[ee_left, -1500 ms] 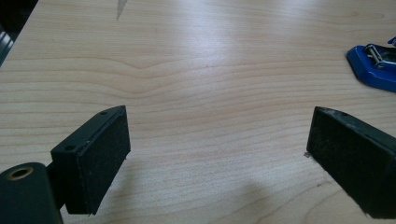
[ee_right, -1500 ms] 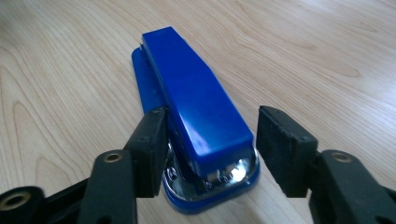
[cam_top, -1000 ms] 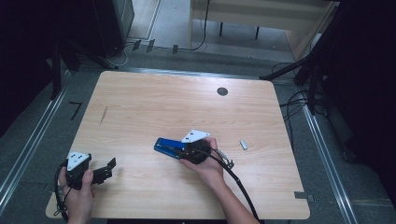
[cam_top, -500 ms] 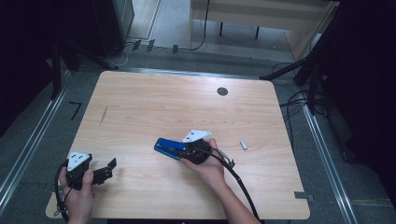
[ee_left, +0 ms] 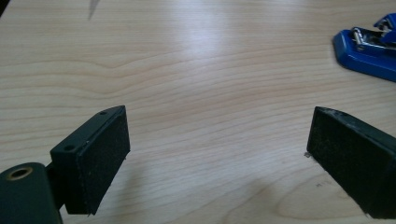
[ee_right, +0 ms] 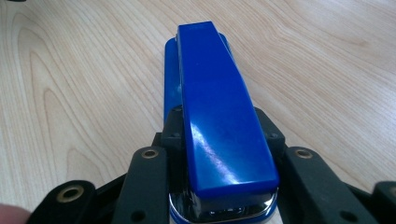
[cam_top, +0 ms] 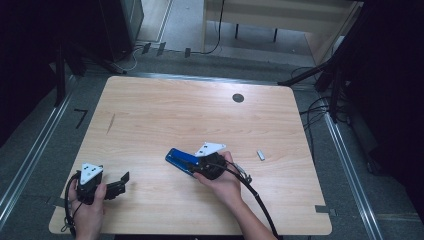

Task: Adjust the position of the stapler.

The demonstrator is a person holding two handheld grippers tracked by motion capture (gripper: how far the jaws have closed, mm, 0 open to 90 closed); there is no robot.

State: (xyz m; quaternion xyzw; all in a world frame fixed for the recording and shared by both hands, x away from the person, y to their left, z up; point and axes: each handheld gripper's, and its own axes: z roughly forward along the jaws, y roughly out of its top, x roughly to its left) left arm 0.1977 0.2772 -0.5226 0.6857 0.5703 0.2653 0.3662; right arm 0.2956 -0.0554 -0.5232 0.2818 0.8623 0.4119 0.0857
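A blue stapler [cam_top: 177,159] lies on the wooden table [cam_top: 200,120], a little right of the middle towards the front. My right gripper [cam_top: 197,165] reaches it from the right, with a hand behind it. In the right gripper view the stapler [ee_right: 215,93] runs straight away between the two black jaws of the right gripper [ee_right: 219,122]. These jaws have just been closing and now press on the stapler's sides. At the front left corner a hand holds my left gripper [cam_top: 122,182] low over the wood. The left gripper [ee_left: 217,140] is open with bare table between its pads, and the stapler [ee_left: 369,51] lies far off.
A small silver piece [cam_top: 260,155] lies to the right of the stapler. A black round grommet [cam_top: 238,98] sits near the table's far edge, and a dark streak [cam_top: 110,123] marks the left side. A black cable [cam_top: 255,195] trails from the right gripper towards the front edge.
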